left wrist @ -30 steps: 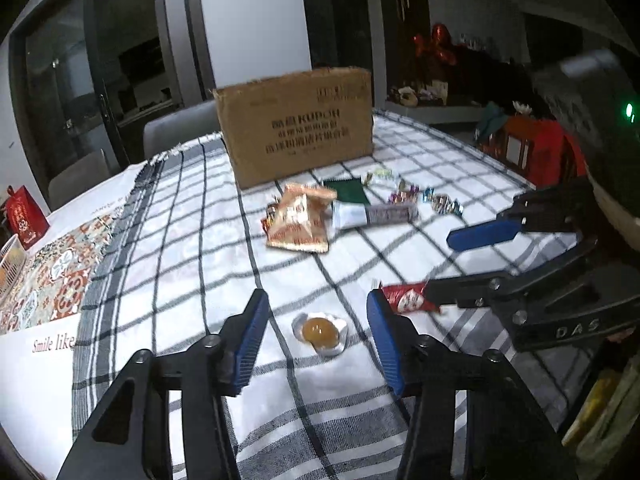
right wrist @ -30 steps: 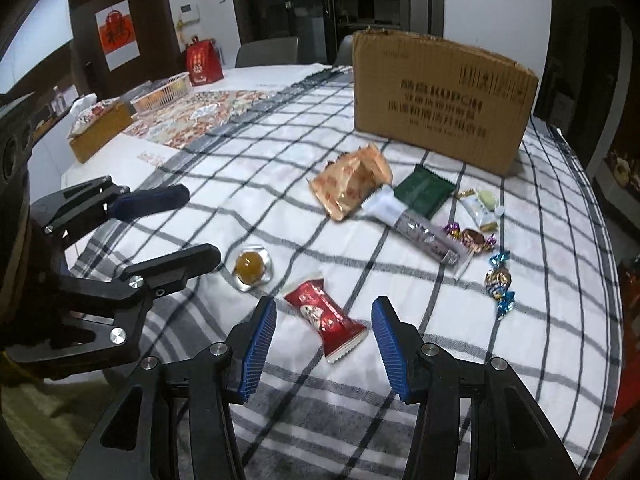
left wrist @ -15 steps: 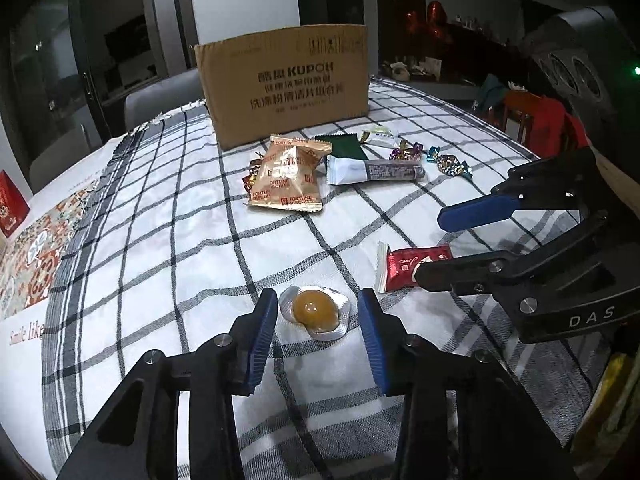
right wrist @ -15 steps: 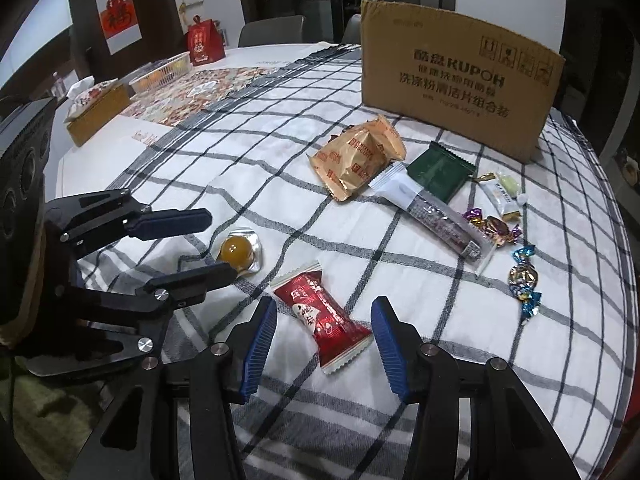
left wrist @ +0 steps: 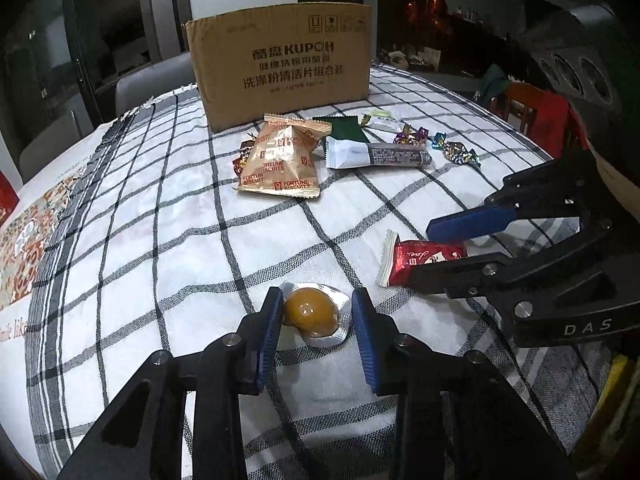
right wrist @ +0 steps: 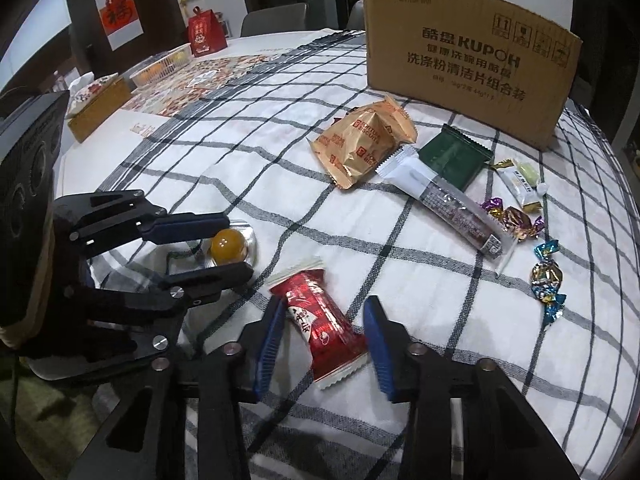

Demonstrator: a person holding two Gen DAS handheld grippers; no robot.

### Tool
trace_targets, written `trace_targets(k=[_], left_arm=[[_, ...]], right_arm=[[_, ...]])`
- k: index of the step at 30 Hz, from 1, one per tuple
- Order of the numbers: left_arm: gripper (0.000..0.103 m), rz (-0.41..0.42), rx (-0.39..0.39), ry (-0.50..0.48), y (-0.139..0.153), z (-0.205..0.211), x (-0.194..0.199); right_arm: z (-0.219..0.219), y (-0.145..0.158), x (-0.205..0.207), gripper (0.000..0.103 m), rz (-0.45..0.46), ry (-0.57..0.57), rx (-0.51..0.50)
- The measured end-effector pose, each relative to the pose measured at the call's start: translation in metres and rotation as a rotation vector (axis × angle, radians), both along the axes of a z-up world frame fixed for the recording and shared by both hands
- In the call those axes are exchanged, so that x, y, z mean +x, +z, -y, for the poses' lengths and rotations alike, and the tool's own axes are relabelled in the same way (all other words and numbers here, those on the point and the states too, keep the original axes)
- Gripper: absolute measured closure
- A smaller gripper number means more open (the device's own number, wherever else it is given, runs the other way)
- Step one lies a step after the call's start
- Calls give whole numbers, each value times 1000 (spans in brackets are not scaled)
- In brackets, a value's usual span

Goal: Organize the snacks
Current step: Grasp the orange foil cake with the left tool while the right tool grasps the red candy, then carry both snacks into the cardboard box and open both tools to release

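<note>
Showing only rightward: tissue box (right wrist: 98,108), basket (right wrist: 162,68).

My left wrist camera sits low over the checked tablecloth (left wrist: 160,216), looking along its fingers toward the cardboard box (left wrist: 280,60) at the far edge. My right wrist camera looks from the right, equally close, facing the same box (right wrist: 468,60). Both views share the snack spread, and each catches the other gripper at its side.

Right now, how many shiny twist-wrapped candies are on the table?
3: purple candy and blue candy right of the long bar; red-gold candy peeking from behind the biscuit pack. Others may be hidden.
</note>
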State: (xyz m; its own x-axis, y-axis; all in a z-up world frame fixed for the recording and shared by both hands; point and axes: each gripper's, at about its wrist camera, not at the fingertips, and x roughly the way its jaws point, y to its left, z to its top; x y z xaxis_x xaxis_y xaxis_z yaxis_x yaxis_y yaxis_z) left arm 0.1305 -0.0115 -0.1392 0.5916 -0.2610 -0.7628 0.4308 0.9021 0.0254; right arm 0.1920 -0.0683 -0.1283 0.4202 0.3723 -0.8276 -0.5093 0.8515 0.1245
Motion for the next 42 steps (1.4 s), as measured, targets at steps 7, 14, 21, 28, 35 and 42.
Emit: trace_targets(k=[7,14,21,28,35,42], left_arm=[[70,-7,-21,9,0,-3,1],[70,11,-30,39,9,-7,-4],[70,37,-38,54,28,-6,-9],[70,72,-50,72,50,-6,-8],[70,128,-84,90,80,-3,3],[70,200,-96,84,110,5,17]], right_arm=[[-4,2,-2,79,17,-5,-2],[0,7,-6,79,27,-27,17],[5,23,-12,79,59,-45,40],[9,38,-13,79,94,-72,70],[19,62,-9,79,152,-111,107],[33,89,0,79,224,-160,143]])
